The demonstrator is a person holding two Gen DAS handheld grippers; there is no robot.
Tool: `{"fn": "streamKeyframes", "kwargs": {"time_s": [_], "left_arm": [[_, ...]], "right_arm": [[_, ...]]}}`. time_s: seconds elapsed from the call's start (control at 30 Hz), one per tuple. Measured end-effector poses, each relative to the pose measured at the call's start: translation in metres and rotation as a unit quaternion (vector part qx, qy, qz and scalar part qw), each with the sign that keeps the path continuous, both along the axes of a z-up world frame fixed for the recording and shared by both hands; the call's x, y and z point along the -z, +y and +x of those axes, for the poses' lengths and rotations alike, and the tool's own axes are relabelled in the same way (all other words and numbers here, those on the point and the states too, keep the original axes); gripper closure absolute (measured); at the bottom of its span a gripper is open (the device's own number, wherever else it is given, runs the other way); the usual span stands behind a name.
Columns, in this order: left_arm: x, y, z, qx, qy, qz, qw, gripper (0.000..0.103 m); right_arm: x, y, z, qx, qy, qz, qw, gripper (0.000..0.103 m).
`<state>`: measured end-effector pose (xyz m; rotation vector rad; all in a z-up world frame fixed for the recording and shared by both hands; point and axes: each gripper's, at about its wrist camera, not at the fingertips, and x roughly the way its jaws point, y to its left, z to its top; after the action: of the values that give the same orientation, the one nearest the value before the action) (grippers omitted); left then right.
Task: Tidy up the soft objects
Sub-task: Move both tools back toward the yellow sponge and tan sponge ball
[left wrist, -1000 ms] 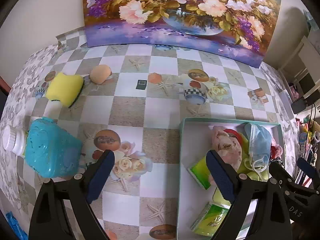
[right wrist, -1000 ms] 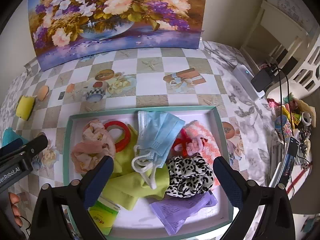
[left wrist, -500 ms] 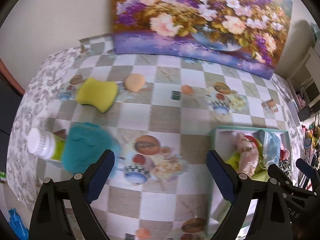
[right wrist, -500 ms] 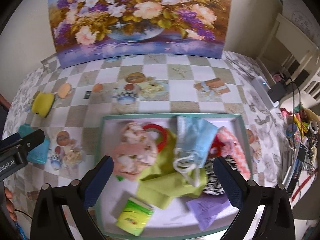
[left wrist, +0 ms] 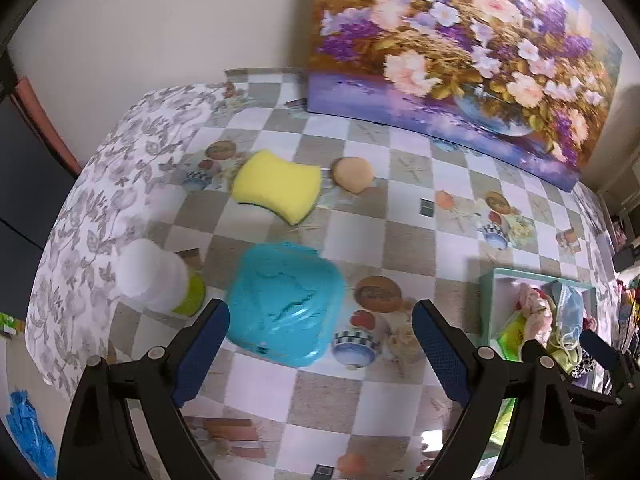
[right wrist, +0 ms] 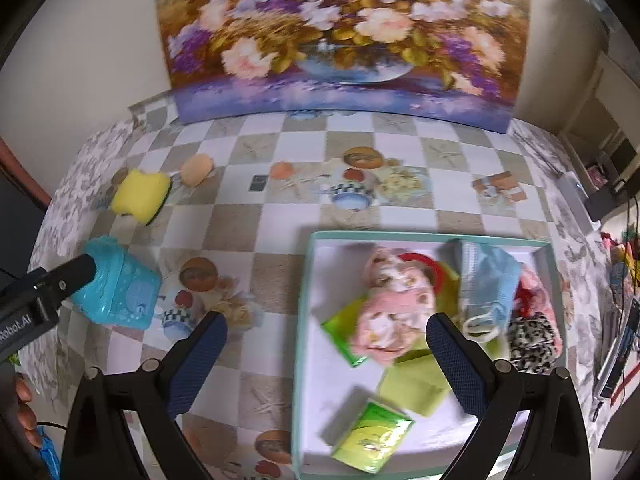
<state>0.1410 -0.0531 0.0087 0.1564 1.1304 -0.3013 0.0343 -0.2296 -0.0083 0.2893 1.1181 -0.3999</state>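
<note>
A teal-rimmed white tray [right wrist: 428, 236] holds soft things: a pink floral cloth [right wrist: 394, 308], a blue face mask [right wrist: 490, 280], a leopard scrunchie [right wrist: 534, 340], green cloth and green tissue packs [right wrist: 372, 438]. On the checked tablecloth lie a yellow sponge [left wrist: 278, 186] and a peach puff [left wrist: 353, 174]. My left gripper [left wrist: 320, 348] is open and empty, just short of a turquoise box [left wrist: 286, 304]. My right gripper [right wrist: 326, 360] is open and empty, above the tray's left edge. The tray also shows in the left wrist view [left wrist: 486, 304].
A white-capped bottle [left wrist: 154, 278] stands left of the turquoise box. A large flower painting [right wrist: 340, 36] leans on the wall at the back. The table's left edge [left wrist: 52, 248] drops off. Cables and clutter [right wrist: 616, 264] lie right of the table.
My left gripper has swung left from the tray to the turquoise box. My right gripper has also shifted left, so the tray now sits right of centre.
</note>
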Motion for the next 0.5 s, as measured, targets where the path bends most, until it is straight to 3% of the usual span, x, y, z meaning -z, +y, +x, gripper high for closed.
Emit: {"fn": "streamKeyframes", "kwargs": {"time_s": [0.5], "left_arm": [[0.007,0.041,0.013,-0.031,0.013,-0.011,0.9994,0.01]], "right_arm": [[0.015,0.052,0.028,-0.04,0.013,0.002,0.999,0.002]]}}
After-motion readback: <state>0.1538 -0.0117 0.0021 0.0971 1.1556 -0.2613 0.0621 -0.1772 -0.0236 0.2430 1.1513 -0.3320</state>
